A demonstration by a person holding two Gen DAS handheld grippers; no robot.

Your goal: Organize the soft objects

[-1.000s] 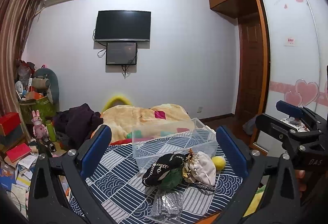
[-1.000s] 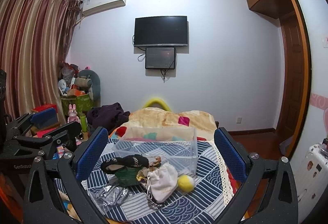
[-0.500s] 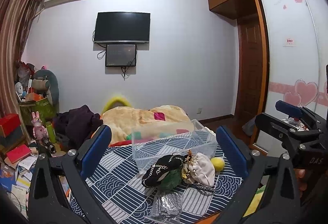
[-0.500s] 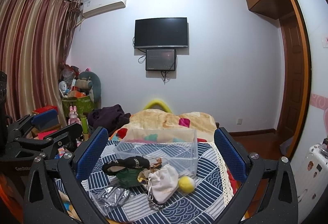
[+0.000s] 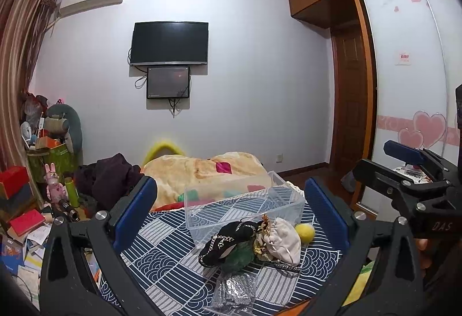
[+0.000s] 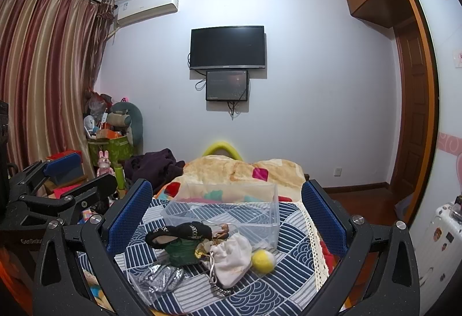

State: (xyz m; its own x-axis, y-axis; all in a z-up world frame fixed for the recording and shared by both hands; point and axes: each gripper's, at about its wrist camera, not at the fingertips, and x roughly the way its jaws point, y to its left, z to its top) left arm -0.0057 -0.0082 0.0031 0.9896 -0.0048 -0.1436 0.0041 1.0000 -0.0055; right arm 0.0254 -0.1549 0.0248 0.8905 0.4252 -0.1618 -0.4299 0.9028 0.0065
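A pile of soft things lies on the blue-and-white patterned cloth (image 5: 161,258): a black pouch with a chain (image 5: 228,238), a green pouch (image 5: 239,255), a white drawstring bag (image 5: 284,239), a yellow ball (image 5: 305,232) and a silver glitter pouch (image 5: 235,288). A clear plastic box (image 5: 245,203) stands empty just behind them. My left gripper (image 5: 229,200) is open and empty, held back above the pile. My right gripper (image 6: 226,206) is open and empty too. The same pile shows in the right wrist view: white bag (image 6: 231,258), yellow ball (image 6: 262,259), box (image 6: 228,206).
A yellow blanket (image 5: 202,171) and dark clothes (image 5: 109,177) lie on the bed behind the box. Boxes, books and toys crowd the floor at left (image 5: 26,200). A wardrobe with sliding doors (image 5: 410,85) stands at right. A white suitcase (image 6: 441,243) stands at the right.
Both views have tilted up slightly, so the pile sits a little lower in the frames. Both grippers stay open and nothing on the cloth has moved.
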